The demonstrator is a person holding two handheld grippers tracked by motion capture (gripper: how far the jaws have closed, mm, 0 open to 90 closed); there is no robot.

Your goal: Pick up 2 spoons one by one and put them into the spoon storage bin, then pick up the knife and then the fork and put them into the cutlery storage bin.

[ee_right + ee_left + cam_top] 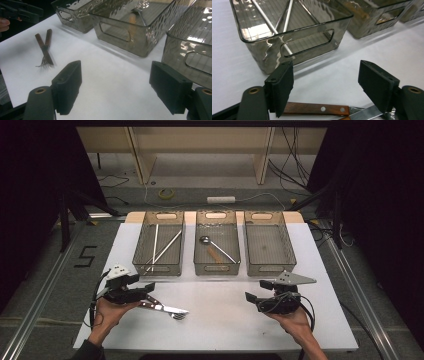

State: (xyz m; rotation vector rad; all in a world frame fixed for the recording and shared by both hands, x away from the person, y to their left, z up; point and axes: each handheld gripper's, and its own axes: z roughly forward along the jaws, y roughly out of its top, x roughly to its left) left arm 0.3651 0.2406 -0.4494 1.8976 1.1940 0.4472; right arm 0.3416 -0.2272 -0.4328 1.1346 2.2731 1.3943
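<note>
Two wooden-handled utensils, a knife [150,303] and a fork [172,312], are seen crossed on the white table [225,320], in front of the left bin [159,245] and just beyond the left gripper [149,289]. That gripper's jaws are held wide, nothing clamped, hovering over the handles. The right gripper [250,298] is likewise wide and empty, well apart near the right bin [269,244]. Both pieces are judged stiff, light and thin; the steel blade and tines likely slippery, so the riveted wood handle [317,109] is the better hold, taken mid-length across its flat sides. Since they overlap, one may drag the other. Which handle lies on top cannot be told for sure.
</note>
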